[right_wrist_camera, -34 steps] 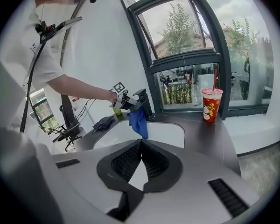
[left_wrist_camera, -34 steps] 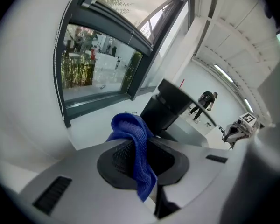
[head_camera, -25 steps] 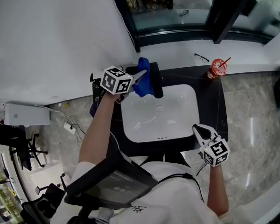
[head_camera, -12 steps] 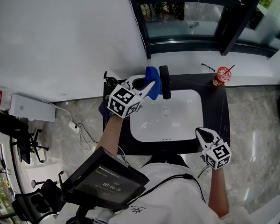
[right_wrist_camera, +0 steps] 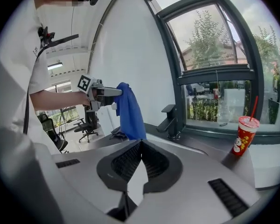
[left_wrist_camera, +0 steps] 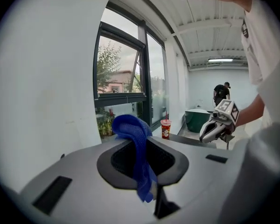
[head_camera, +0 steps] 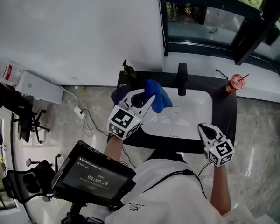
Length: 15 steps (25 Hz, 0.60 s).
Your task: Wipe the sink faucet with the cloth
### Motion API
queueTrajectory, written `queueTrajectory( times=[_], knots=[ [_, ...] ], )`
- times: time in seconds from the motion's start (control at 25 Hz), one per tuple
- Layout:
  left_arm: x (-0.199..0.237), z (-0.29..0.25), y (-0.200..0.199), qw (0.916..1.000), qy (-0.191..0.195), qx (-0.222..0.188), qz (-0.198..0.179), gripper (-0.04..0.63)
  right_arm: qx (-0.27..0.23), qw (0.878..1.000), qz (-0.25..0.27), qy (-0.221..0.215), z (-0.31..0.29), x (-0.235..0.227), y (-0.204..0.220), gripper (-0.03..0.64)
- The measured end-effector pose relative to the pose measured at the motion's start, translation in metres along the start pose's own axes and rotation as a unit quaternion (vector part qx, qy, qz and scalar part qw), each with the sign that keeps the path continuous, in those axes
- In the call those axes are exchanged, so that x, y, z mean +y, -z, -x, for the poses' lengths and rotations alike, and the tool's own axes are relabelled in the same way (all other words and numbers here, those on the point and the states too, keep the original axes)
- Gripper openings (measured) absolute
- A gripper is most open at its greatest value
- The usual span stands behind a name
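My left gripper (head_camera: 151, 98) is shut on a blue cloth (head_camera: 159, 97) and holds it above the left part of the white sink (head_camera: 196, 120), apart from the black faucet (head_camera: 182, 85) at the basin's far rim. In the left gripper view the cloth (left_wrist_camera: 133, 129) hangs bunched between the jaws. The right gripper view shows the cloth (right_wrist_camera: 129, 110) dangling left of the faucet (right_wrist_camera: 171, 120). My right gripper (head_camera: 201, 127) is shut and holds nothing, near the counter's front right edge.
A red cup with a straw (head_camera: 235, 84) stands on the dark counter's (head_camera: 224, 115) far right corner, glasses (head_camera: 221, 73) on the sill behind it. A dark bundle (head_camera: 119, 95) lies at the counter's left end. A white wall is on the left, windows behind.
My left gripper has lifted the cloth off the faucet and pulled it back toward me and to the left. My right gripper has shifted only slightly.
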<state>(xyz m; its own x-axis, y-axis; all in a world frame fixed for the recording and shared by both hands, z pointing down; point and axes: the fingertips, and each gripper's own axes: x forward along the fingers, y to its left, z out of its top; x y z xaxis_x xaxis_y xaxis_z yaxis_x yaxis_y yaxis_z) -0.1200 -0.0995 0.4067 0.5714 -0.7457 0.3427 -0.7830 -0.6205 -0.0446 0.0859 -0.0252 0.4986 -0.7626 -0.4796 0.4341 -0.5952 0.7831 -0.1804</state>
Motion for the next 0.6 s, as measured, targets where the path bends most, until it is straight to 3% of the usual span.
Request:
queueTrajectory(
  times=[0.28,0.6],
  knots=[
    [0.016,0.086,0.014,0.9953,-0.096,0.012,-0.008,0.047,0.016,0.997,0.034,-0.071,-0.035,0.029,-0.011,0.003],
    [0.026,0.141,0.081,0.9850,-0.164,0.028,0.048,0.046,0.013,0.985,0.074,-0.153,-0.087,0.069,-0.028,0.003]
  ],
)
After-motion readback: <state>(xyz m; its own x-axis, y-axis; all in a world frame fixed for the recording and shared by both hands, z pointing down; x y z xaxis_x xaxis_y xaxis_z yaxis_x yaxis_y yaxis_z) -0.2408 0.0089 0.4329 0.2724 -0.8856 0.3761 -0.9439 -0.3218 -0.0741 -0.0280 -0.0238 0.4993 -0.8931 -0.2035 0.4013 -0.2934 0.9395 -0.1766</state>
